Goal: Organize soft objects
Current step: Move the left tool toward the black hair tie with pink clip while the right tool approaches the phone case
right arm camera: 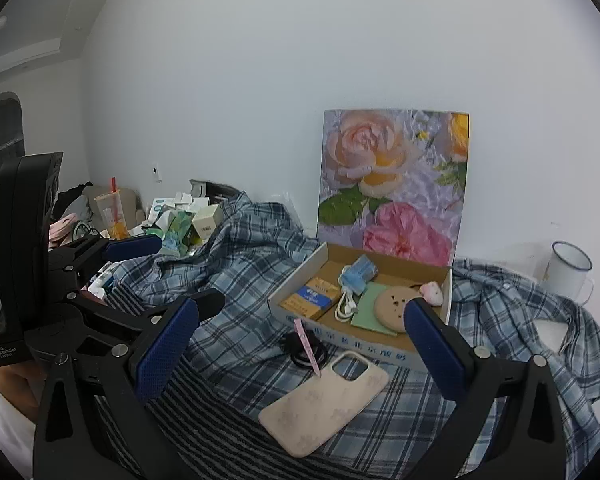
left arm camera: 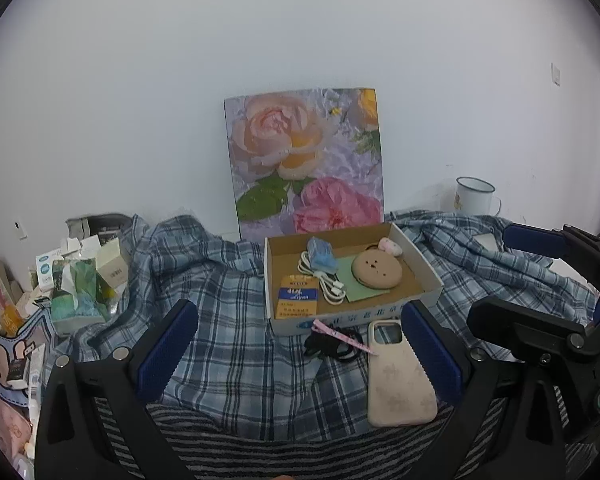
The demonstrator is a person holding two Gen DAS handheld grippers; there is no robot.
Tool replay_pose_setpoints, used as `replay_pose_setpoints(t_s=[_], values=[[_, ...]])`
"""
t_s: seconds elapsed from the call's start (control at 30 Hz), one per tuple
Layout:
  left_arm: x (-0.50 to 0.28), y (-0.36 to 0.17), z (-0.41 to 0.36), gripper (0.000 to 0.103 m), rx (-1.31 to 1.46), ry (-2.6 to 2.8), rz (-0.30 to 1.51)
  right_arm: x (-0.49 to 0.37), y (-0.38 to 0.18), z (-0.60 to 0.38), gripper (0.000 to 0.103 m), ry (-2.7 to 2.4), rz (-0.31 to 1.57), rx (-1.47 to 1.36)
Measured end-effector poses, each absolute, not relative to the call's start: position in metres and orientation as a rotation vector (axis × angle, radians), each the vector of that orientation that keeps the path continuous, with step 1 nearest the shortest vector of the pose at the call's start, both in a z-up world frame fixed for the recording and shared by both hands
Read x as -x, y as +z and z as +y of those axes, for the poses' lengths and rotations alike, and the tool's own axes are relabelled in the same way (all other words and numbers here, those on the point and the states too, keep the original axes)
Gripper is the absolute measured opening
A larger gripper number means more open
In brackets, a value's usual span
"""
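— What have I got in front of me?

— My left gripper and right gripper both hang with fingers spread wide, holding nothing. The beige soft phone case lies flat on the blue plaid cloth, just in front of the shallow cardboard box.

— And beside it?

— Black hair ties under a pink strip, touching the case's top corner.

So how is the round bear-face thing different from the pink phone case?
The bear-face thing is round and tan and sits inside the cardboard box. The phone case is long, pale pink with a camera hole, and lies outside the box on the plaid cloth. Both lie flat, untouched by either gripper.
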State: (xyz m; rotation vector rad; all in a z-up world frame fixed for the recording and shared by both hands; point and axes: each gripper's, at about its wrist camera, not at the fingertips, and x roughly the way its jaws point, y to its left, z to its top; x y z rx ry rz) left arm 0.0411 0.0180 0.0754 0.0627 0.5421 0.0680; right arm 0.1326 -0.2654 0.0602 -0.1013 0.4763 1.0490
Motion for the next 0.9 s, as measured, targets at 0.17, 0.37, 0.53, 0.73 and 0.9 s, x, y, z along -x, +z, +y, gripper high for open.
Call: replay_pose_setpoints(t_s=[0.17,0.37,0.53,0.73,0.9], values=[[-0.046,0.062,0.018,0.103,-0.054,0.061,0.574,-0.135,0.047,-0.264,0.103,1.050,0.501,0.109],[-0.050,0.047,0.020,0.103,-0.052,0.059,0.610,-0.138,0.033,-0.264,0.103,1.042,0.535,0.126],[-0.052,0.038,0.024,0.103,-0.034,0.060,0.630,-0.141,0.022,-0.265,0.103,1.027,0.565,0.129],[-0.054,0.029,0.027,0.103,-0.027,0.063,0.649,-0.143,0.010,-0.263,0.103,1.027,0.595,0.143],[-0.057,0.019,0.028,0.103,-0.031,0.064,0.674,-0.145,0.001,-0.264,0.103,1.046,0.630,0.117]])
